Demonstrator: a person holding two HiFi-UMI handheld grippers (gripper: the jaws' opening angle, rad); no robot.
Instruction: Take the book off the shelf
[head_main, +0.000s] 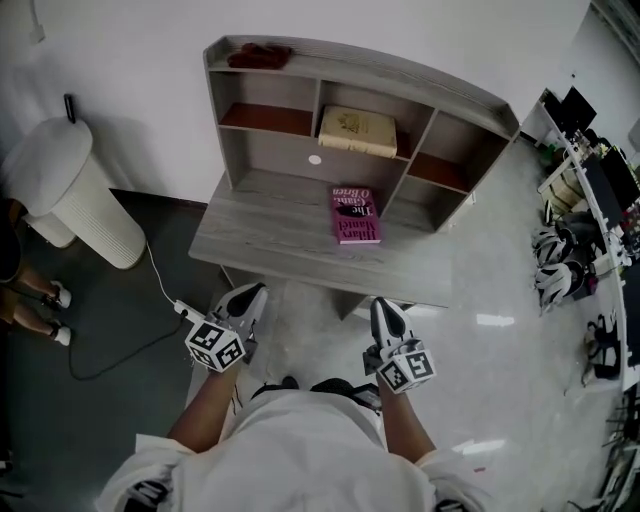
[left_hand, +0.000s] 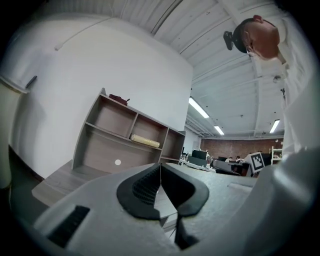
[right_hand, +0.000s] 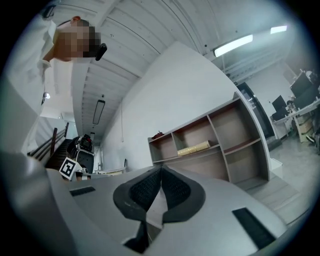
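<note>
Head view, left to right. White ribbed bin (head_main: 70, 195) at 10 o'clock from the person, with a floor cable (head_main: 160, 290) beside it running toward the desk (head_main: 270, 235): snag risk if the approach drifts left. Left gripper (head_main: 252, 295) is clenched, pads together and nothing between them, off the desk edge at 7 o'clock of the target. Cream book (head_main: 357, 131) lies flat in the upper middle compartment of the shelf (head_main: 400, 73), at 12 o'clock from the person, untouched. Risk: shut jaws cannot take it, and if they are not parted before reaching in they will likely push it toward the back wall. The compartment looks low, so a wide jaw may catch a divider or the top board. Pink book (head_main: 356, 214) lies on the desk at 6 o'clock of the cream one, in the reach path; it could be mistaken for the target or knocked by a forearm. Right gripper (head_main: 382, 308) is likewise clenched and empty, at 5 o'clock of the target. A one-sided pinch on so thick a book may let it tilt and drop onto the pink one
</note>
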